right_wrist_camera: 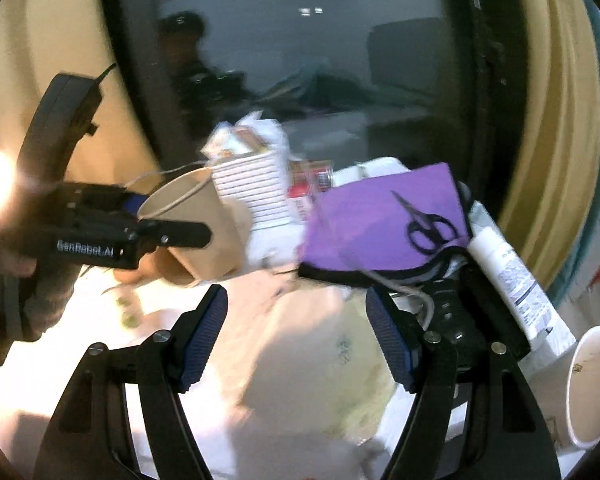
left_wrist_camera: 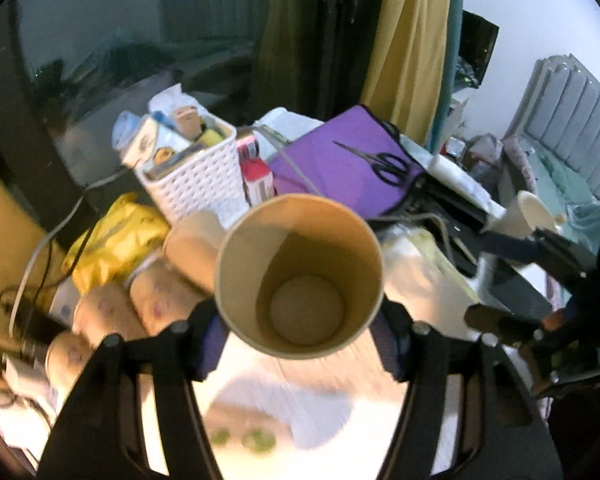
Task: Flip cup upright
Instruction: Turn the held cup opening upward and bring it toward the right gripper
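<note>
Cup (left_wrist_camera: 300,276) pinched in our left gripper (left_wrist_camera: 298,330), off the table (left_wrist_camera: 260,400), mouth tilted up | right gripper (right_wrist_camera: 294,340) fingers spread, empty | step: turning it upright | next: level it, lower beside the basket (left_wrist_camera: 198,176), release.

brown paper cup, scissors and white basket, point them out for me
brown paper cup (left_wrist_camera: 300,264), left wrist view, on its inner wall above the base
scissors (right_wrist_camera: 428,230), right wrist view, on the black handles
white basket (left_wrist_camera: 196,180), left wrist view, on its woven front wall
</note>
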The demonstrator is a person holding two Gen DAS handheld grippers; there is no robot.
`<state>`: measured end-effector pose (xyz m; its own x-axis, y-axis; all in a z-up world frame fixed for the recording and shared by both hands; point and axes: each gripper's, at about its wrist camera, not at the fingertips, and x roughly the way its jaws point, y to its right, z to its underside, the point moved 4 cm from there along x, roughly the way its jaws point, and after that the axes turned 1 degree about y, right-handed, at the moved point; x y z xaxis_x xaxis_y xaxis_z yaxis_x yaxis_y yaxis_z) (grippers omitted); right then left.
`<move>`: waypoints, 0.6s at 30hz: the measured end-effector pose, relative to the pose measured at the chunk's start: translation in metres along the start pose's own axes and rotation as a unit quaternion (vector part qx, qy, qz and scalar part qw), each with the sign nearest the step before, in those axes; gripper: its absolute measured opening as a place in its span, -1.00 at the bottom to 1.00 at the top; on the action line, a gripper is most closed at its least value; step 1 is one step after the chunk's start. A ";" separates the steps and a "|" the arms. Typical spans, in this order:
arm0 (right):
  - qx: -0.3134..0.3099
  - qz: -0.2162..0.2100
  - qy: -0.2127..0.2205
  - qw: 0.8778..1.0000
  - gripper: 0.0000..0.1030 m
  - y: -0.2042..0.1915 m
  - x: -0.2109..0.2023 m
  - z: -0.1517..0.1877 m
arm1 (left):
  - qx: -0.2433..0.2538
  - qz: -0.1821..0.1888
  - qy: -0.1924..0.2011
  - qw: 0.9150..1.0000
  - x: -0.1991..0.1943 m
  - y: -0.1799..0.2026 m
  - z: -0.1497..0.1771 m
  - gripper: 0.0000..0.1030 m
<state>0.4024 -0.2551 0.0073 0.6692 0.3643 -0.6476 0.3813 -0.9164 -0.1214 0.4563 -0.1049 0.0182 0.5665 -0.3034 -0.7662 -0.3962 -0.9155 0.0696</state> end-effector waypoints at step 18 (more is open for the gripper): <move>-0.135 -0.118 0.000 0.984 0.45 -0.134 -0.092 0.056 | -0.036 0.062 0.005 0.997 -0.121 0.044 0.129 0.22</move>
<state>0.2541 -0.1755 0.0405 0.5429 0.5612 -0.6248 0.6807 -0.7298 -0.0641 0.2771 -0.0745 0.0316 0.5236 -0.4177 -0.7426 -0.4104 -0.8874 0.2098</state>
